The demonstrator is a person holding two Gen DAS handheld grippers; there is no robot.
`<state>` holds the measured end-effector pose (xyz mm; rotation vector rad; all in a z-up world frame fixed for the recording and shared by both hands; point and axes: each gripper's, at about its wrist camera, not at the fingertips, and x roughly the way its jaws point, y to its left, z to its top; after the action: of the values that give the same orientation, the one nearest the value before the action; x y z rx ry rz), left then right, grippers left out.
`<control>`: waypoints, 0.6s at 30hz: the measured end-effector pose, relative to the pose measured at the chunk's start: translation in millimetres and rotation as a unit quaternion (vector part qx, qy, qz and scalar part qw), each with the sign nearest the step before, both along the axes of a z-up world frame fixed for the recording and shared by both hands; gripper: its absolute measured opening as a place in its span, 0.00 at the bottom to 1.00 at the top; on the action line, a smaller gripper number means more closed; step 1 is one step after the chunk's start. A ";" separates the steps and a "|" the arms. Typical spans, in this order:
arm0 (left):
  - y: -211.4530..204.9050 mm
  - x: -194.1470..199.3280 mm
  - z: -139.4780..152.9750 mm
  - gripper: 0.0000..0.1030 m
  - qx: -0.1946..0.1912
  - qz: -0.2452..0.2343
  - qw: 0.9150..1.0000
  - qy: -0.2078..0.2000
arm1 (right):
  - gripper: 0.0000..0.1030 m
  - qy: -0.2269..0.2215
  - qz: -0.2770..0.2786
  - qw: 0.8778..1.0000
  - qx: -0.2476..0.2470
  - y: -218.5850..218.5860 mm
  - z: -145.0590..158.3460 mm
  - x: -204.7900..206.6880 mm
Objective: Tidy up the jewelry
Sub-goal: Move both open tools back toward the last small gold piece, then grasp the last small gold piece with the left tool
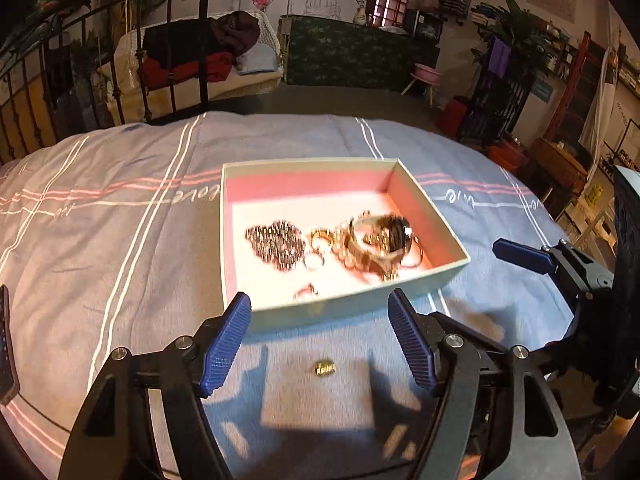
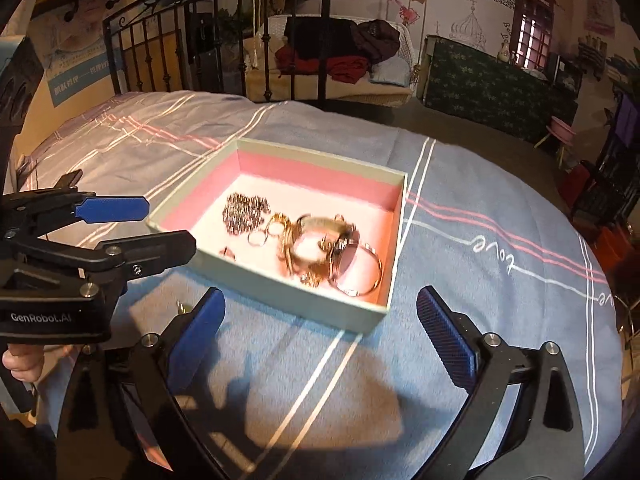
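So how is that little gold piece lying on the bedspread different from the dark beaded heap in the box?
The gold piece is one small, shiny yellow item; the beaded heap is a wider, dark silvery pile of many beads. The gold piece lies outside on the blue bedspread, between the left gripper fingers; the heap sits inside the pink-lined box. Neither is gripped.

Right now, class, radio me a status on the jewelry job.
Left gripper open, right gripper open, both empty. Jewelry in box. One gold piece on bedspread.

Gold jewelry heap (image 1: pixel 376 244) motion-blurred, pieces indistinguishable.
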<state>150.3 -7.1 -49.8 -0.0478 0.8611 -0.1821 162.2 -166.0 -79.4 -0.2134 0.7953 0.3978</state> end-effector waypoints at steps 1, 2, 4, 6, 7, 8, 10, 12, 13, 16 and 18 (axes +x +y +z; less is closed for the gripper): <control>-1.6 -6.9 -7.3 0.68 0.005 -0.004 1.000 0.007 | 0.93 0.007 -0.007 1.000 -0.008 -2.6 -7.3 -5.6; -3.8 -12.5 -14.9 0.68 0.013 -0.009 1.000 0.014 | 0.93 0.013 -0.012 1.000 -0.010 -6.0 -13.0 -10.7; -8.0 -20.8 -27.0 0.68 0.021 -0.020 0.999 0.023 | 0.93 0.031 -0.018 0.999 -0.003 -15.2 -23.8 -19.9; -9.7 -22.4 -37.1 0.67 0.019 -0.026 0.999 0.033 | 0.93 0.039 -0.025 0.999 0.004 -23.3 -30.9 -29.0; -11.4 -21.9 -41.6 0.67 0.023 -0.028 0.999 0.037 | 0.93 0.043 -0.028 0.999 0.007 -26.7 -33.6 -32.8; -13.2 -21.8 -44.8 0.67 0.029 -0.029 0.998 0.037 | 0.93 0.041 -0.033 0.999 0.010 -29.3 -35.0 -36.3; -15.3 -21.1 -49.0 0.66 0.035 -0.033 0.998 0.034 | 0.93 0.040 -0.036 0.998 0.013 -32.8 -36.6 -41.4; -16.6 -21.3 -50.9 0.66 0.040 -0.036 0.998 0.030 | 0.93 0.035 -0.038 0.999 0.013 -34.7 -37.6 -45.3; -17.4 -21.7 -51.7 0.66 0.044 -0.038 0.998 0.028 | 0.93 0.034 -0.038 0.999 0.014 -34.4 -37.4 -46.2; -19.3 -21.3 -54.0 0.64 0.055 -0.043 0.997 0.021 | 0.93 0.033 -0.036 0.999 0.013 -32.8 -38.5 -47.9; -18.0 -19.8 -54.4 0.57 0.052 -0.044 0.998 0.019 | 0.93 0.034 -0.033 0.999 0.011 -29.9 -38.5 -48.3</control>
<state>130.5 -25.1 -104.2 0.0834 0.9098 -0.2193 113.8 -195.9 -118.0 -0.1527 0.8618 0.3531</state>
